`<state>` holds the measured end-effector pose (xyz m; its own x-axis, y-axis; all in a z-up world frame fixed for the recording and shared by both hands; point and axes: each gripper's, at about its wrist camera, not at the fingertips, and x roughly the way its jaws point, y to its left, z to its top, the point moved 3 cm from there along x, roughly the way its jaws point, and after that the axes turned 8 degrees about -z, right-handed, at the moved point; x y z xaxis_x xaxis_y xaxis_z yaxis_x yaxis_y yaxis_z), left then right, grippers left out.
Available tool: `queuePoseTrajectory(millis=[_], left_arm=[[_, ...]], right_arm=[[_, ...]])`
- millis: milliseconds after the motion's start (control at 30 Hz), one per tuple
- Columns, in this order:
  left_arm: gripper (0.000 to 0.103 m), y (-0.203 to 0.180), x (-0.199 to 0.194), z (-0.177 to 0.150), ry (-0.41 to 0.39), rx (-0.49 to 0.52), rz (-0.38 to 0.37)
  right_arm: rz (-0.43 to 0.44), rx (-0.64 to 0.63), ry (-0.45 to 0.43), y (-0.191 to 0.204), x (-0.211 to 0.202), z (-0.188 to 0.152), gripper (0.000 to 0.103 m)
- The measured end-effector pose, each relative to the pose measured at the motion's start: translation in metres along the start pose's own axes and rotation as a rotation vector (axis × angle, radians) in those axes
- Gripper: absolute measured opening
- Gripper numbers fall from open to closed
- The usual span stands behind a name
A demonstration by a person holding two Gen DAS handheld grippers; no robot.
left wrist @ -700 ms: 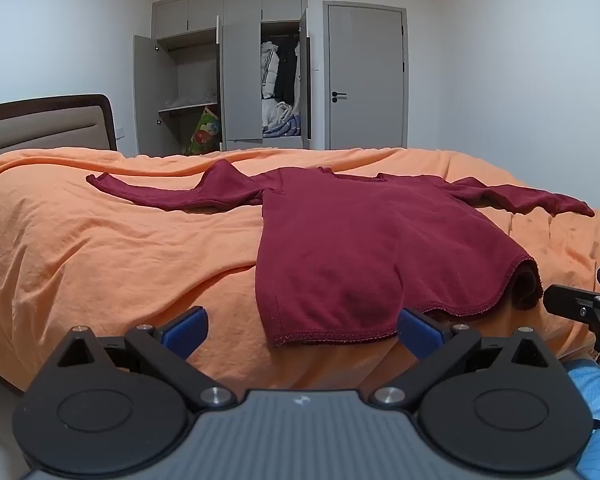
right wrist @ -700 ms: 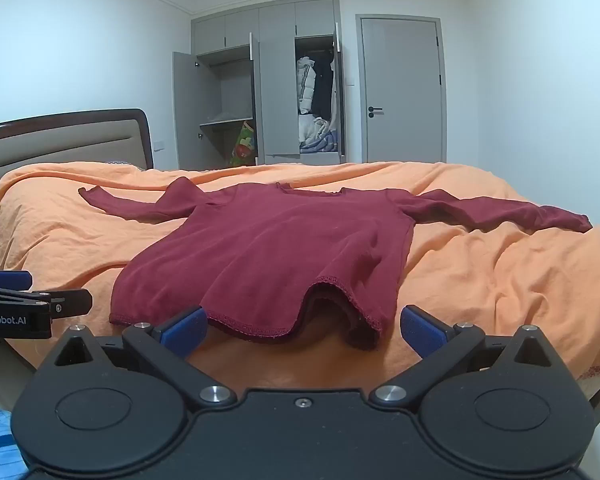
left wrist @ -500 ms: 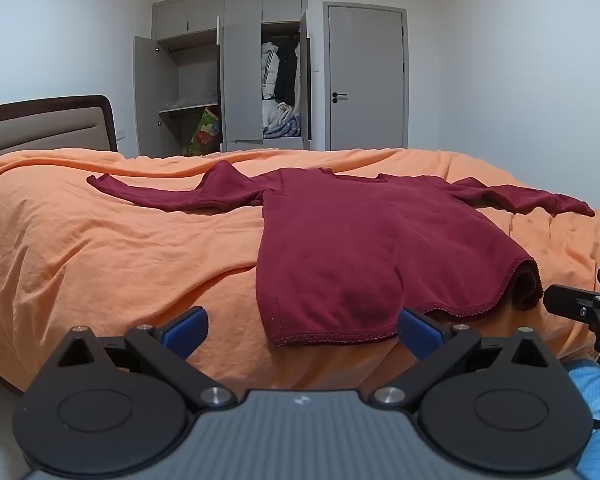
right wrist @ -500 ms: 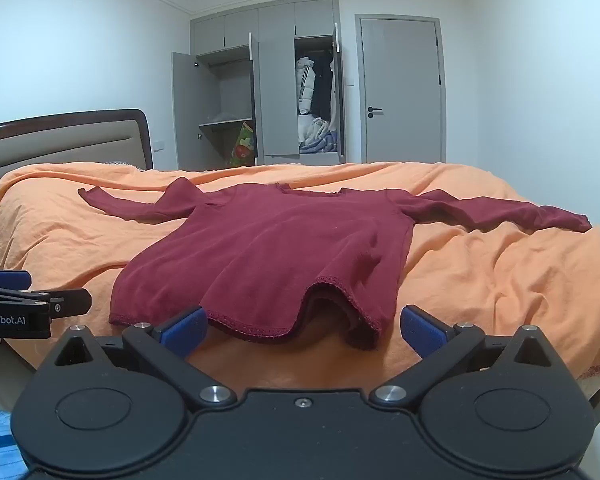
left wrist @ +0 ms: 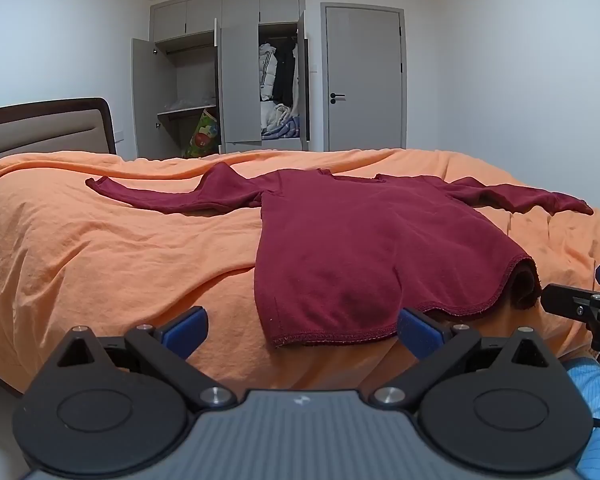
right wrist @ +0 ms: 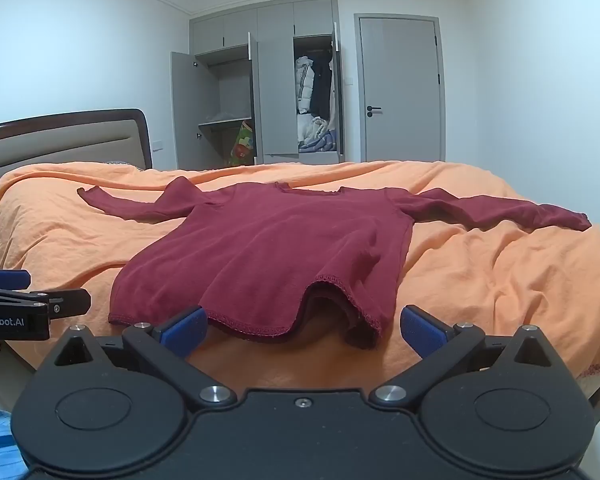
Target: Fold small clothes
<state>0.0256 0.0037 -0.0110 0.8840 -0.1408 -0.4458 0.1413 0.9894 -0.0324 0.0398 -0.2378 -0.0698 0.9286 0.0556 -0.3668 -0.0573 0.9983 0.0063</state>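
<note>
A dark red long-sleeved top (left wrist: 352, 240) (right wrist: 284, 248) lies flat on the orange bed, both sleeves spread sideways, hem toward me and hanging slightly over the near edge. The hem's right corner is bunched and folded under. My left gripper (left wrist: 302, 328) hovers open just before the hem's left corner, holding nothing. Facing the hem's right half is my right gripper (right wrist: 304, 326), also open and empty. Each gripper shows at the edge of the other's view: the right gripper's body (left wrist: 580, 306) and the left gripper's body (right wrist: 28, 306).
The orange bedspread (left wrist: 100, 248) (right wrist: 500, 264) covers the bed, with a padded headboard (left wrist: 44, 128) at the left. Behind stand a grey wardrobe (left wrist: 236, 80) with open doors and hanging clothes, and a shut grey door (left wrist: 364, 80). A blue striped sleeve (left wrist: 596, 396) shows at lower right.
</note>
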Motion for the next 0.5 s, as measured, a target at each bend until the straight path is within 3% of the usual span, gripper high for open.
queuePoseTrajectory(millis=[500], left_arm=[[0.103,-0.0015,-0.0008,0.0023,-0.001,0.003,0.0]], right_arm=[[0.0,0.0,0.001,0.0,0.0001,-0.0004,0.103]])
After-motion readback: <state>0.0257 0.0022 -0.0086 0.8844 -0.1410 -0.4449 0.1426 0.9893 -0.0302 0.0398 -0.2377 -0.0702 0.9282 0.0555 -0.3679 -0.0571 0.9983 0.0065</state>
